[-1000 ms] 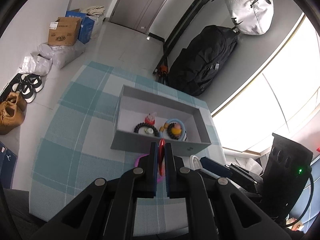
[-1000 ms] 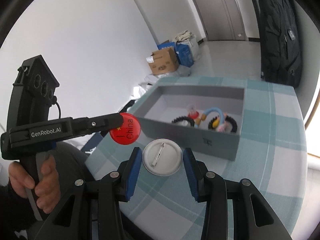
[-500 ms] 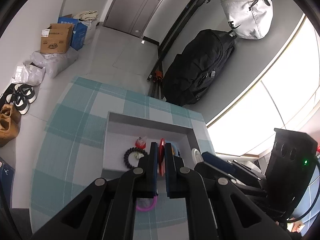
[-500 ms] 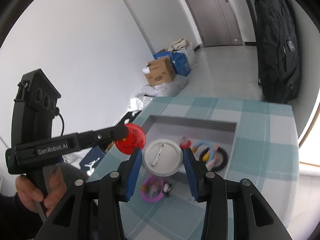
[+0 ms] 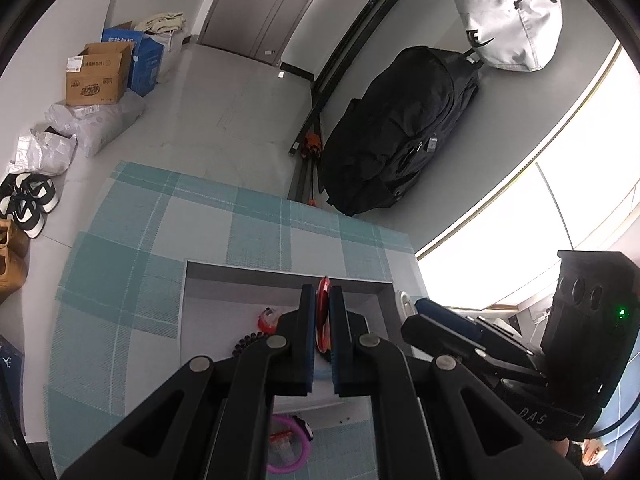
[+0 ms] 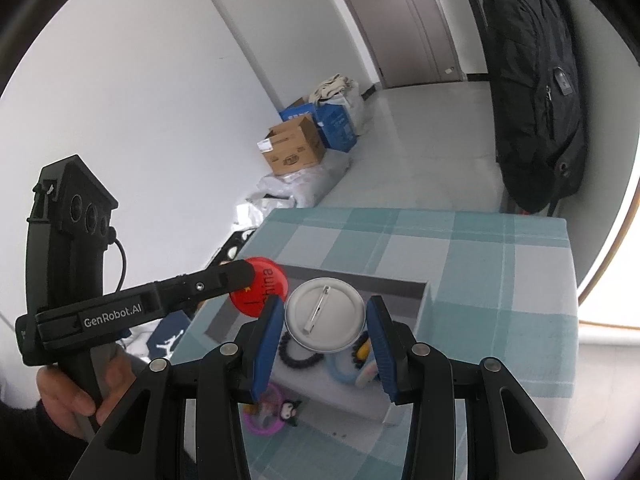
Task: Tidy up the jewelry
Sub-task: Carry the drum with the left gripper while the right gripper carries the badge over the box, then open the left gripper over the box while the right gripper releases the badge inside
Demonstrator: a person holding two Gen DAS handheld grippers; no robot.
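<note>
My left gripper [image 5: 322, 300] is shut on a red round badge [image 5: 322, 312], held edge-on above the grey box [image 5: 240, 280]. From the right wrist view the same red badge [image 6: 260, 292] shows its face, pinched by the left gripper [image 6: 250, 276] over the grey box's [image 6: 424, 308] left end. My right gripper [image 6: 326, 320] is shut on a white pin-back badge [image 6: 325, 314], back side up, over the box. Inside the box lie a black bead bracelet [image 6: 298, 356] and a light blue ring [image 6: 340, 368]. A pink bracelet [image 6: 266, 410] with a small black charm lies on the cloth in front of the box.
The checked teal tablecloth [image 6: 460, 248] covers a small table whose edges are near. A black backpack [image 5: 400, 132] and white bag [image 5: 504, 20] hang on the wall. Cardboard boxes [image 5: 98, 76], plastic bags and shoes [image 5: 26, 204] lie on the floor. A person's hand [image 6: 76, 392] holds the left tool.
Both grippers have moved forward over the grey box, each still holding its badge. The pink bracelet now lies below and behind the fingers.
</note>
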